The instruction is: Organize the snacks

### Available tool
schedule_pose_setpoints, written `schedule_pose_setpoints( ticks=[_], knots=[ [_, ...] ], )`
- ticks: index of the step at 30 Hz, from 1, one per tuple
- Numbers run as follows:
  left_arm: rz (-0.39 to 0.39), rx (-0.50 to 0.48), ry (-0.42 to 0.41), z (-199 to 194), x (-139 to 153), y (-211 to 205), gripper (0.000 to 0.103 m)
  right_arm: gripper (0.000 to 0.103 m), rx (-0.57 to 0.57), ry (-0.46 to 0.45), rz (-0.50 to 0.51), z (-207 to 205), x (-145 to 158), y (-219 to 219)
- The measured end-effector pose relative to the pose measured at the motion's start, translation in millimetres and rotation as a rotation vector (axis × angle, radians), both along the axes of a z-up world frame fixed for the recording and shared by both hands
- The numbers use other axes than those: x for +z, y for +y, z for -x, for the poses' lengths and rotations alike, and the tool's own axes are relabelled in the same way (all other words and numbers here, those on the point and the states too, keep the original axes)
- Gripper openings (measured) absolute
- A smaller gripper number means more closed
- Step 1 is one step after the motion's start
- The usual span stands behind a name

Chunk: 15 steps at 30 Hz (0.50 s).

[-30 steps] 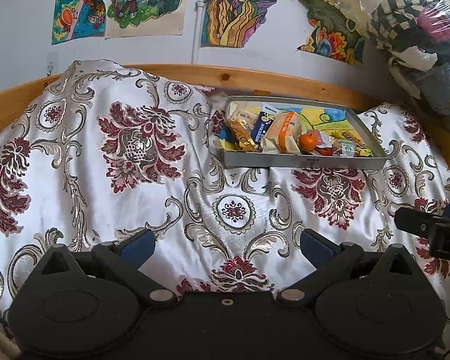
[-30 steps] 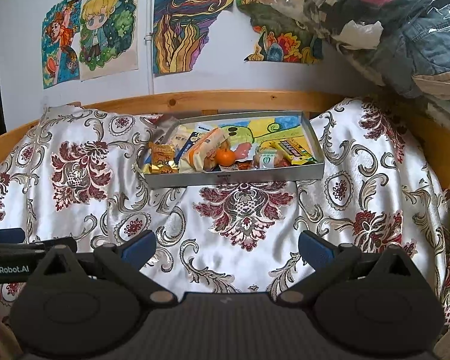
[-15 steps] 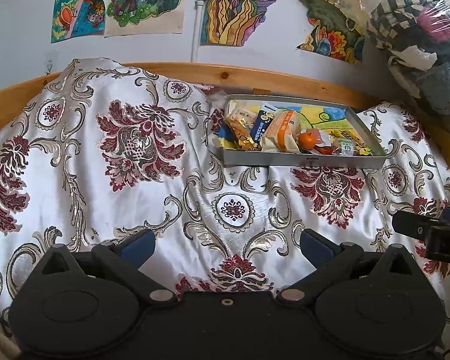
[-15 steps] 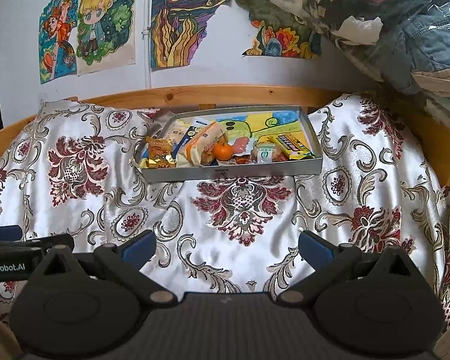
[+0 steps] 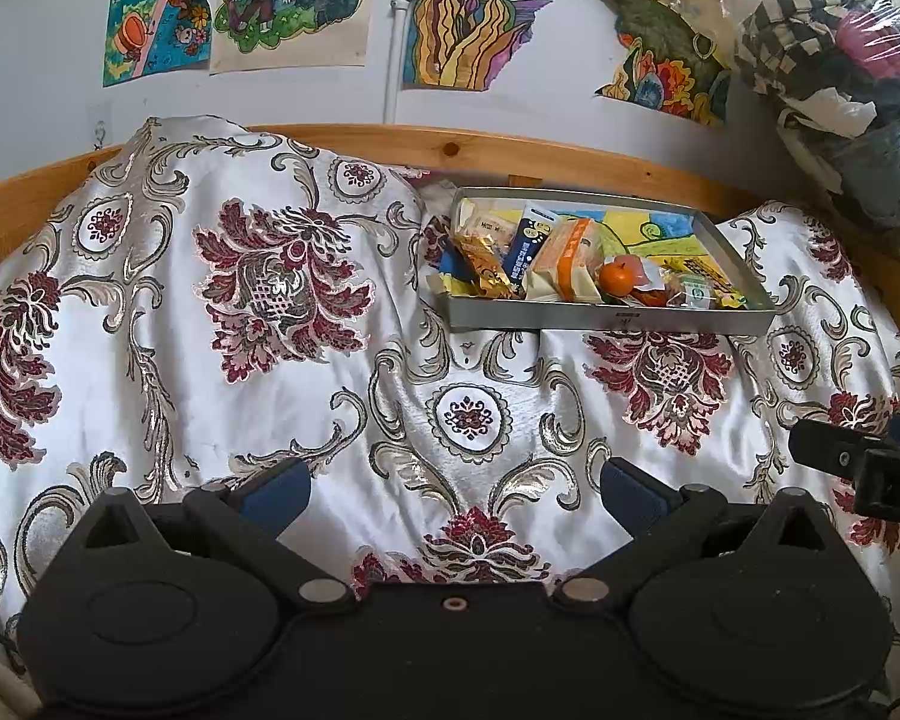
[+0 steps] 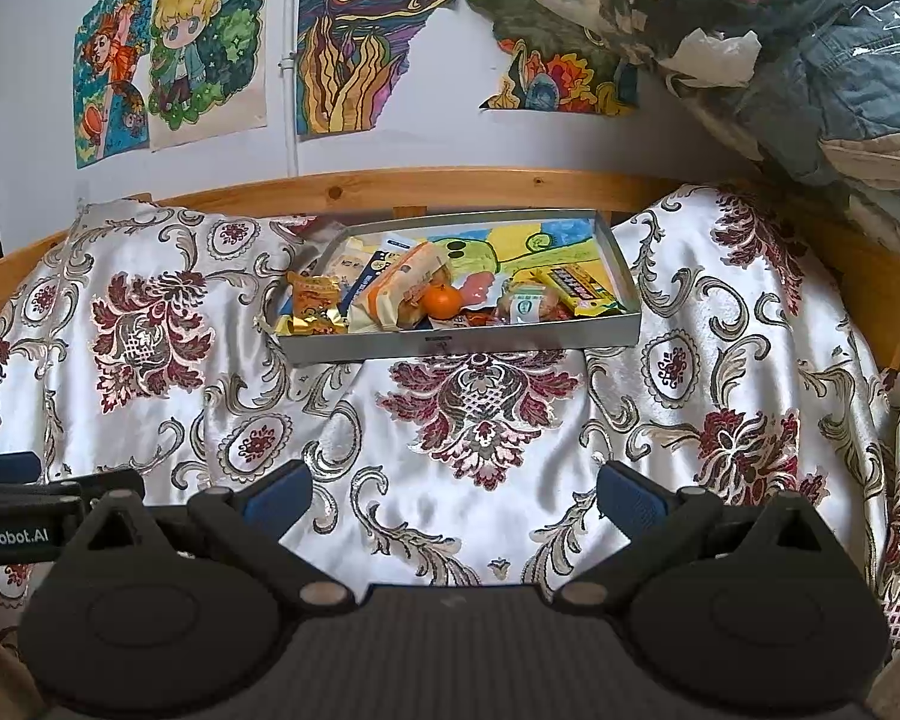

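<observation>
Basically, the bedspread (image 6: 480, 420) takes up everything ahead of both sets of jaws, and nothing loose lies on it in either view. The tray (image 6: 468, 342) sits on it well ahead: straight ahead of the right jaws, ahead and to the right of the left ones.

All visible snacks (image 6: 438, 297) are inside the tray, bunched at its left and near side; the far right part shows bare drawn lining. They overlap in a heap and are not lined up. That fits either a gathering job finished or a sorting job still open. Can't tell which from here.

Contents, big to small: orange-banded packet (image 5: 570, 261), gold wrappers (image 6: 312, 306), yellow box (image 6: 576, 288), dark blue packet (image 5: 525, 249), mandarin (image 6: 441, 301), small green-label pack (image 6: 525, 306).

Left gripper (image 5: 450, 483) and right gripper (image 6: 453, 486): both sets of jaws spread wide, holding nothing, hovering over the bedspread well short of the tray.

Writing: "enRobot.AI" reads on the left gripper body at the right view's left edge, first letter cut off. A lone "D" shows on the right gripper at the left view's right edge. Snack labels too small to read.
</observation>
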<state>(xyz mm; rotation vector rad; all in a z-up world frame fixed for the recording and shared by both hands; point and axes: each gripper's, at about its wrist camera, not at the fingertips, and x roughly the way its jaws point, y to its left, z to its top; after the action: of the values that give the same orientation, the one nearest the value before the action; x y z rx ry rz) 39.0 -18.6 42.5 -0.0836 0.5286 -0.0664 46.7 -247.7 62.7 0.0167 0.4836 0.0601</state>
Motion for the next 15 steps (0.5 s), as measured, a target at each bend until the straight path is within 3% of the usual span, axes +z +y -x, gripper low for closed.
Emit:
schedule_pose_setpoints(
  ticks=[15],
  knots=[
    [0.001, 0.001, 0.002, 0.3, -1.1, 0.8, 0.102, 0.103, -0.013, 0.026, 0.007, -3.1, -2.6, 1.5]
  ],
)
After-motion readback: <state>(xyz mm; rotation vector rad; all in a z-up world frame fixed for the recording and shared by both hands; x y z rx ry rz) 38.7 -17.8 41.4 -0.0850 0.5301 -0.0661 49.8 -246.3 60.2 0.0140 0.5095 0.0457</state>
